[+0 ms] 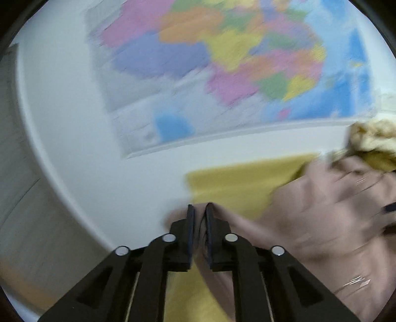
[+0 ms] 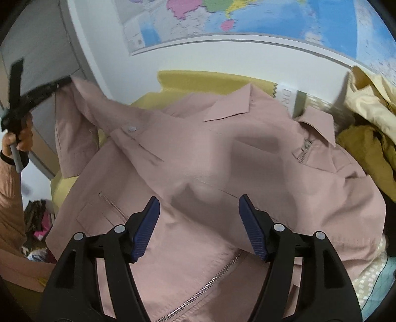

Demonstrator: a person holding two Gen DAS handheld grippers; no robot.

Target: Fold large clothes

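One pink jacket [image 2: 210, 158] lies collar toward the wall map [image 2: 247, 17].

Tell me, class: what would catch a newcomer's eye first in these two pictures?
The pink jacket spread over a yellow cloth fills the right wrist view, its sleeve lifted at the left by the left claw, shut on the fabric. Behind it, a bright coloured wall map hangs on the white wall. The right claw hangs open over the jacket's front.
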